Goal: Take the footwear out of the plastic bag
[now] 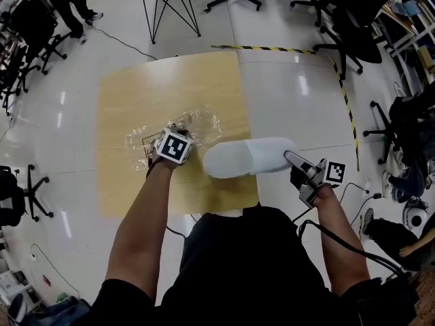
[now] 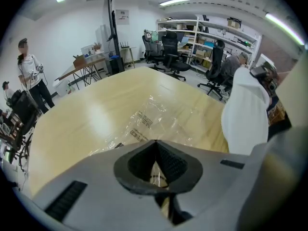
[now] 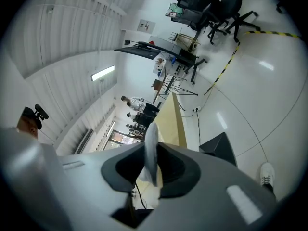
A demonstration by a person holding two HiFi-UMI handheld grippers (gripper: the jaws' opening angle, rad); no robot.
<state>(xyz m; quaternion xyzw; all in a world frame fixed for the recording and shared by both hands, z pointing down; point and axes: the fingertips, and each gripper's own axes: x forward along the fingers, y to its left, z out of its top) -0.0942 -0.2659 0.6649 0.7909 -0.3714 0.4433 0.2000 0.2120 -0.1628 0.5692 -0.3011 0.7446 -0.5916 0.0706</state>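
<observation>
The white slipper (image 1: 248, 157) hangs clear of the plastic bag (image 1: 202, 123), above the table (image 1: 136, 94) edge, its heel pinched by the right gripper (image 1: 291, 157). The left gripper (image 1: 175, 138) is clamped on the bag's film, probably pinning it so the slipper pulls free.

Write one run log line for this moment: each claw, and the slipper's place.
left claw: shut on plastic bag | right claw: shut on slipper | slipper: out of plastic bag
</observation>
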